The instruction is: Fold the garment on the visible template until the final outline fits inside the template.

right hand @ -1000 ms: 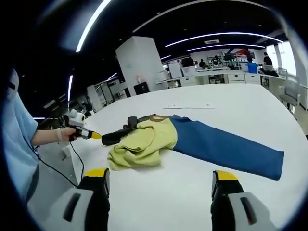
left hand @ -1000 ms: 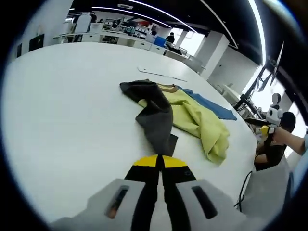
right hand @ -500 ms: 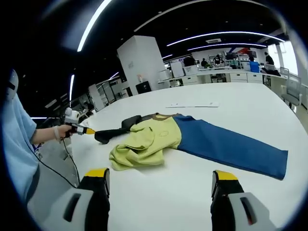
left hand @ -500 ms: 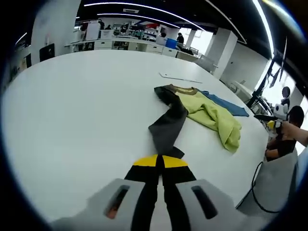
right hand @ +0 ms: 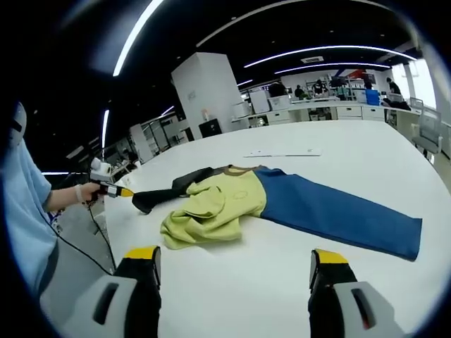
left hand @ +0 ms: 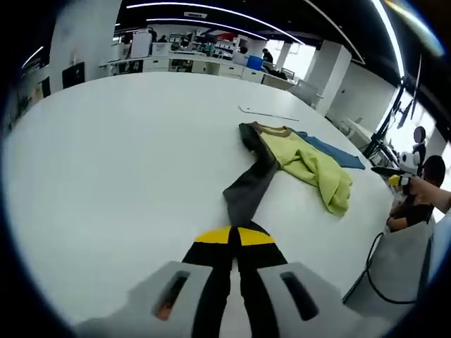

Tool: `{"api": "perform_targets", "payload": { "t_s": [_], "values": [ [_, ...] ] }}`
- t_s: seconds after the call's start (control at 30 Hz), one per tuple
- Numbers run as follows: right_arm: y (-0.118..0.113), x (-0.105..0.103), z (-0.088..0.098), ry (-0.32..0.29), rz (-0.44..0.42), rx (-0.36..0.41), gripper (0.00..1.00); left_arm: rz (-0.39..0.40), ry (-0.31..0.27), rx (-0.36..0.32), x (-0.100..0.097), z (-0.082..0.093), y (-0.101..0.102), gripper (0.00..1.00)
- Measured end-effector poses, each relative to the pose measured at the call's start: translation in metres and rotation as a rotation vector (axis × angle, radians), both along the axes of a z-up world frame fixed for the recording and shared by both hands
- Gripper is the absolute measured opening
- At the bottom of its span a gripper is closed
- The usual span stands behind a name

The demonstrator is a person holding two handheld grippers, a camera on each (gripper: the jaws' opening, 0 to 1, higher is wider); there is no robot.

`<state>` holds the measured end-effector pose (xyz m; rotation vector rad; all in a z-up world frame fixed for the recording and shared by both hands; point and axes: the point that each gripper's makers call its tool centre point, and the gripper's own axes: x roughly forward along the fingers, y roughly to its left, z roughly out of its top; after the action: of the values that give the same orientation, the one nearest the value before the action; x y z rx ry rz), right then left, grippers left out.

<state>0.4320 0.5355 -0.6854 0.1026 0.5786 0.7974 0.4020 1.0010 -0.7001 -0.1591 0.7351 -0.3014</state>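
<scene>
Yellow-green, blue and dark grey fabric makes up the one long-sleeved garment (right hand: 239, 204) we find lying on the broad white table (left hand: 106, 162), its blue sleeve (right hand: 338, 215) stretched flat to one side, its yellow-green body (left hand: 310, 165) bunched in the middle. We record the left gripper (left hand: 234, 236) with yellow-tipped jaws pressed together on the end of the dark grey sleeve (left hand: 250, 186), which runs taut from the collar. We list the right gripper (right hand: 232, 264) with jaws spread wide, holding nothing, near the garment above bare table.
</scene>
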Motion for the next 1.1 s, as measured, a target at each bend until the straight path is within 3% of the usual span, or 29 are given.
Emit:
{"api": "perform_targets", "payload": {
  "t_s": [0.13, 0.23, 0.3, 0.5, 0.6, 0.77, 0.87, 1.1],
  "values": [
    [-0.001, -0.001, 0.0, 0.003, -0.004, 0.0, 0.87, 0.018, -0.01, -0.017, 0.005, 0.012, 0.012, 0.0],
    [-0.002, -0.001, -0.001, 0.004, -0.005, -0.001, 0.87, 0.029, -0.011, 0.02, 0.013, 0.016, 0.027, 0.0],
    [-0.002, -0.002, -0.001, 0.004, -0.007, -0.002, 0.87, 0.049, -0.007, -0.002, 0.018, 0.019, 0.032, 0.0],
    [-0.003, -0.003, -0.002, 0.006, -0.011, -0.005, 0.87, 0.063, 0.015, 0.028, 0.018, 0.016, 0.04, 0.0],
    [-0.004, -0.004, -0.002, 0.011, -0.014, -0.005, 0.87, 0.04, 0.001, 0.147, 0.014, 0.016, 0.05, 0.0],
    [-0.004, -0.004, -0.005, 0.017, -0.016, -0.009, 0.87, 0.059, 0.019, 0.122, 0.009, 0.012, 0.048, 0.0],
    [-0.003, -0.004, -0.004, 0.015, -0.012, -0.01, 0.87, 0.015, 0.033, 0.139, -0.001, 0.008, 0.035, 0.0],
    [-0.001, -0.004, -0.006, 0.019, -0.008, -0.01, 0.87, -0.062, 0.091, 0.12, -0.03, -0.022, -0.002, 0.0]
  ]
}}
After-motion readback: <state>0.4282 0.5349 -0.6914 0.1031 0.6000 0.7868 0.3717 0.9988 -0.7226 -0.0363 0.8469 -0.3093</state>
